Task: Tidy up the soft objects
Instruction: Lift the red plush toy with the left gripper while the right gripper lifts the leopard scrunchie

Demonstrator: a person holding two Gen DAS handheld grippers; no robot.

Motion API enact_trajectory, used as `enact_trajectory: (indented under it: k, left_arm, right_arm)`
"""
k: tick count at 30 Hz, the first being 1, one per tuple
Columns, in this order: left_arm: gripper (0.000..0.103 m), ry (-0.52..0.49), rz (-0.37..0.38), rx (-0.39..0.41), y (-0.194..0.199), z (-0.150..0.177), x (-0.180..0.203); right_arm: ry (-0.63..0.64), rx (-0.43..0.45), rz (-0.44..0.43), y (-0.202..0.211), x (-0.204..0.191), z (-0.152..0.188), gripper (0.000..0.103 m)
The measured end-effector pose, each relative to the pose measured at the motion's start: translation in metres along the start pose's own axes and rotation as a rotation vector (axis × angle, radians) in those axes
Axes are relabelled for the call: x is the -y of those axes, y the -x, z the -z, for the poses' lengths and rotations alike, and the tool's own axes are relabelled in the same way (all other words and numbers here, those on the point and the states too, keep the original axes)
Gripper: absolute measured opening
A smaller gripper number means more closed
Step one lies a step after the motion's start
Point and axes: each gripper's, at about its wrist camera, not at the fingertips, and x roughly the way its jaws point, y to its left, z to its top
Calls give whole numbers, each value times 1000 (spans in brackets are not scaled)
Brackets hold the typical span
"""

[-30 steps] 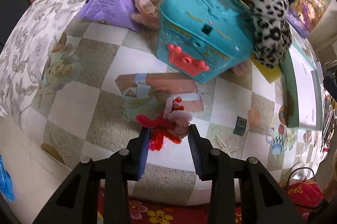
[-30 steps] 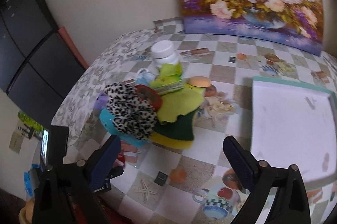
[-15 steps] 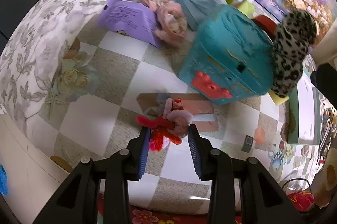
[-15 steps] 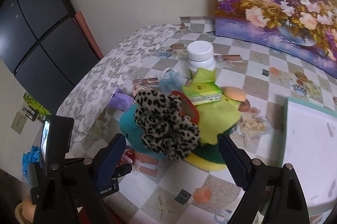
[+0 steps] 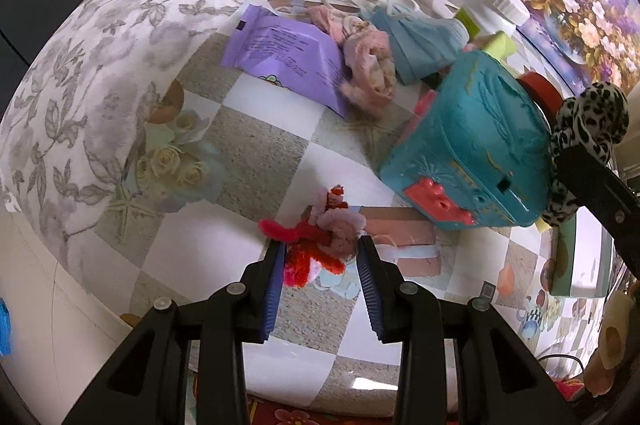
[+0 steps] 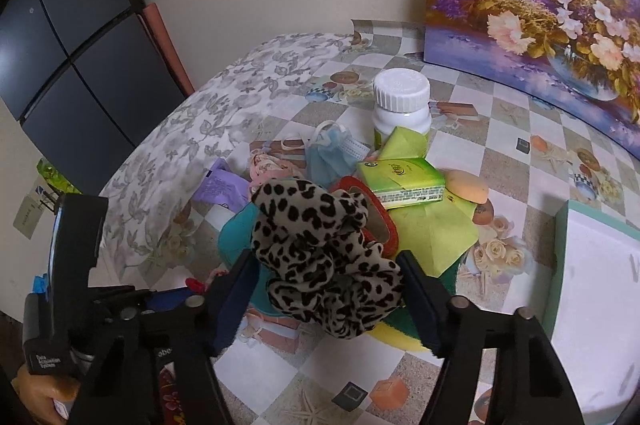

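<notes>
Closing right gripper around leopard scrunchie

In the right wrist view, a black device at the near left carries a small white label that reads "Data Acquisition System". The green box on the pile has green lettering on top and fine print along its side, too small to read. In the left wrist view, the purple packet at the far side is covered with lines of print, blurred beyond reading.
</notes>
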Motion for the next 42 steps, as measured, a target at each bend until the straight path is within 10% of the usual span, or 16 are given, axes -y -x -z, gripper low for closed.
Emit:
enact_trajectory:
  k: [23, 42]
  left_arm:
    - [38, -31, -71, 152, 126, -58, 19]
    - [38, -291, 30, 173, 119, -40, 230]
  right_arm:
    - [-68, 139, -53, 68, 25, -11, 48]
    - [-358, 104, 369, 116, 165, 11, 48]
